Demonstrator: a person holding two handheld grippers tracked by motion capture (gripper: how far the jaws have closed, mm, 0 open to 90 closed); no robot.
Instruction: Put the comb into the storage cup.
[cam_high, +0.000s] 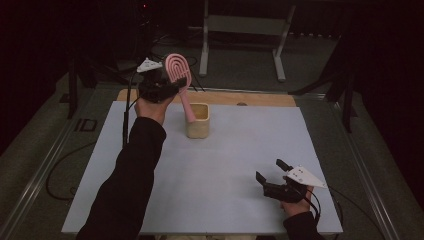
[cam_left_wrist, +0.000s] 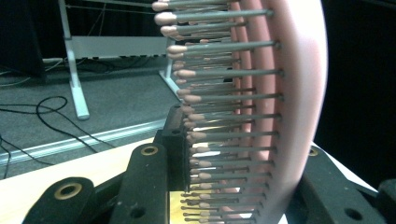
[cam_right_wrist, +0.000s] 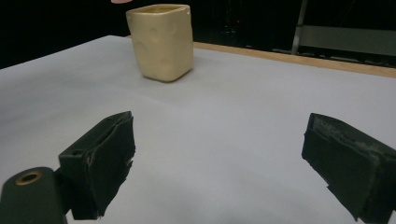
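A pink hairbrush (cam_high: 179, 75) is held up at the back left of the table, its handle slanting down into a cream square cup (cam_high: 198, 121). My left gripper (cam_high: 165, 85) is shut on the brush's head; in the left gripper view the bristles (cam_left_wrist: 219, 121) and pink back (cam_left_wrist: 299, 102) stand between the black jaws. Near the front right edge my right gripper (cam_high: 270, 171) rests just above the table, open, with nothing between its jaws. The right gripper view has the cup (cam_right_wrist: 161, 41) farther off on the white surface.
A white sheet (cam_high: 225, 165) covers the table, with a wooden strip (cam_high: 260, 98) along the far edge. A metal stand (cam_high: 245, 30) is on the floor behind. Cables (cam_left_wrist: 42, 116) lie on the floor at the left.
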